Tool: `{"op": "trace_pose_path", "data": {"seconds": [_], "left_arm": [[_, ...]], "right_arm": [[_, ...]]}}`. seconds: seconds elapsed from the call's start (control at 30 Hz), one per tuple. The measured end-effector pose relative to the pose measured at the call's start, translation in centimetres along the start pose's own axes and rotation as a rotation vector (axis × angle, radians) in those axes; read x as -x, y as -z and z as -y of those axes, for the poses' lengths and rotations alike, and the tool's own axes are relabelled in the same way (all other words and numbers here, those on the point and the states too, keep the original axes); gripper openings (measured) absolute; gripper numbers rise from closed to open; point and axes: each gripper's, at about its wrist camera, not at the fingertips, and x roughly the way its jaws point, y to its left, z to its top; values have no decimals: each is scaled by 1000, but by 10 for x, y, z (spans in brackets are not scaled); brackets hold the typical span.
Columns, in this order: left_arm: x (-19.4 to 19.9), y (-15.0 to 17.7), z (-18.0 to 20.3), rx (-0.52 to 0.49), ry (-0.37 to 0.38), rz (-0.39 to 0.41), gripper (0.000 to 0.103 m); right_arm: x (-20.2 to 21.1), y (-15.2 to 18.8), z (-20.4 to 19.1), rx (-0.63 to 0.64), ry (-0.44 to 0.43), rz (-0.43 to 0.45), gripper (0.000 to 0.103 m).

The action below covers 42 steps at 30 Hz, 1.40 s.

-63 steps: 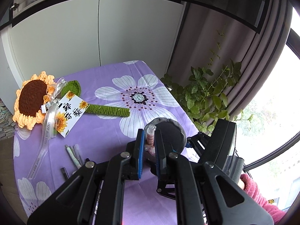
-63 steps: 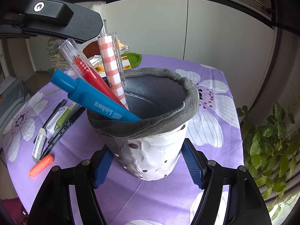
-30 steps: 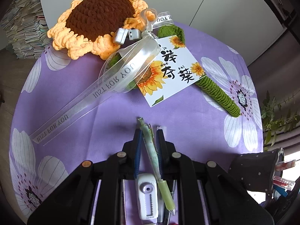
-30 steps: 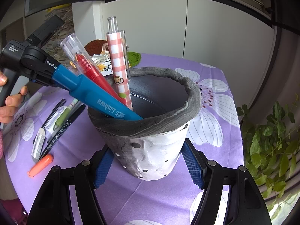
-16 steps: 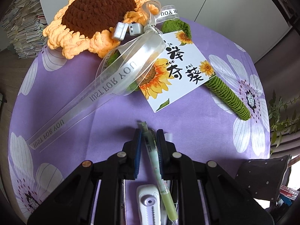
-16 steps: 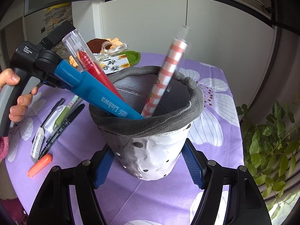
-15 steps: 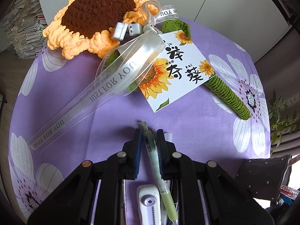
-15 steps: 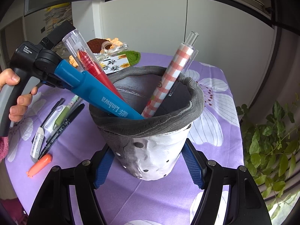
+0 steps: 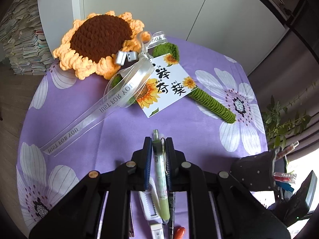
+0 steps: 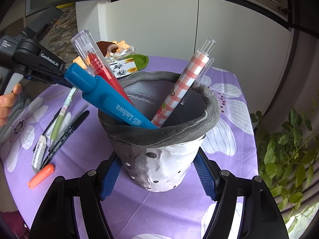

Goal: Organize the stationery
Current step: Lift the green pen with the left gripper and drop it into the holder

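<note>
**Green pen pinched by the left gripper, pen holder between the right jaws**

The left gripper [image 9: 158,149] had its two jaws pressed on a pale green pen [image 9: 160,177]; the pen lay along the gap between the blue pads, its clear tip showing past the fingertips and its green end pointing back toward the camera; in the right wrist view the same pen [image 10: 63,110] hung tilted from the left gripper [image 10: 66,82] above the purple flowered tablecloth [image 10: 229,119]. Under it on the cloth lay a black marker [image 10: 64,137], a white eraser [image 10: 39,154] and a small orange piece [image 10: 40,176], close together; whether the pen's low end touched them I cannot tell.

The right gripper [image 10: 157,176] had its jaws spread wide around a grey and white pen holder [image 10: 165,165]; the blue pads stood at both sides of its lower wall, but real contact I cannot tell. Inside the holder leaned a blue marker [image 10: 111,103], a red pen in a clear tube [image 10: 99,67] and a checked pink pen [image 10: 185,87]; the first two leaned left, the checked one right.

Farther on the table lay a crochet sunflower [image 9: 99,43] with a white ribbon [image 9: 111,101] and a card [image 9: 165,87]; a green plant [image 10: 285,155] stood at the right of the table.
</note>
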Motion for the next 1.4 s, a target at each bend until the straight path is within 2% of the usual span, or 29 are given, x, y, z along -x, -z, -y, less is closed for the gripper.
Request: {"op": "trace_pose_path", "data": {"seconds": [0.37,0.67,1.0,1.17,1.4], "left_arm": [[63,23,32,-123,82,126,8],[97,23,61,-185,144,197,8],[154,10,112,-288,235,378,8],[148,7,131,-317,267,354,8],[115,15,147,-370,240,273,8]], "right_arm": [[2,-1,-1,3,9,7,72],[4,0,-2,6,12,14,72],[5,0,-2,5,13,15,72],[5,0,-2,5,13,15,72],[4,0,-2,5,13,15,72]]}}
